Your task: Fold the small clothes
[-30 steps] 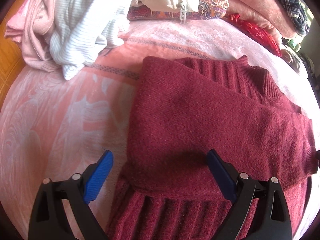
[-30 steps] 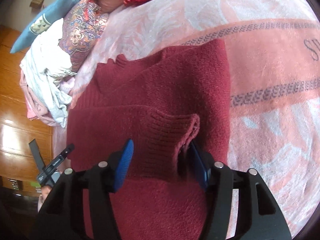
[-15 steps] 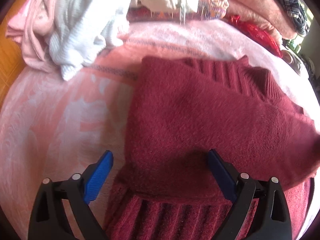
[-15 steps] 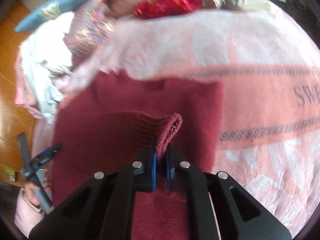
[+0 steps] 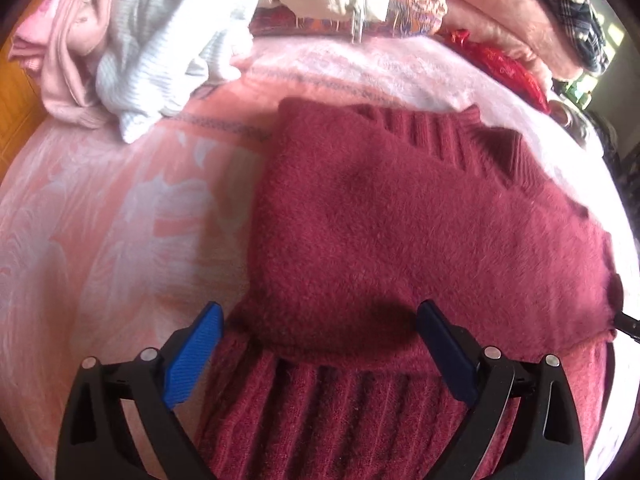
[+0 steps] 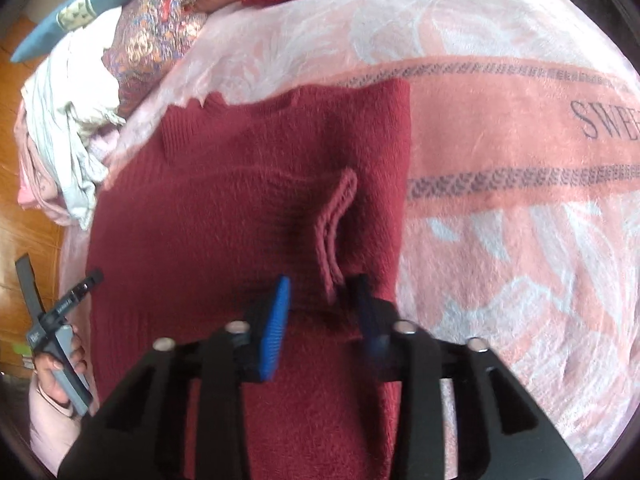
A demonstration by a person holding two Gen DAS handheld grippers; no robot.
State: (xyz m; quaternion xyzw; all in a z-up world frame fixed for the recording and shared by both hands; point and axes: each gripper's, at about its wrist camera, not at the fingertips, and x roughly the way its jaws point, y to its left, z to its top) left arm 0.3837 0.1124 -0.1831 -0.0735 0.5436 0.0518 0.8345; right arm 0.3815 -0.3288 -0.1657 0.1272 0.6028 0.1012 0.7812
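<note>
The maroon sweater (image 5: 400, 220) lies folded on the pink blanket (image 5: 100, 220); the left gripper (image 5: 316, 340) hovers spread wide over the sweater's ribbed hem. The right gripper (image 6: 322, 300) stands parted astride the sweater's cuff (image 6: 336, 216), gripping nothing

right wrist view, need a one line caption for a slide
Right gripper open around the ribbed cuff of a maroon knit sweater on a pink floral blanket.

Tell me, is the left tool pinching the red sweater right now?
No. The left tool is spread wide open over the red sweater, its blue fingers standing apart with nothing clamped between them.
</note>
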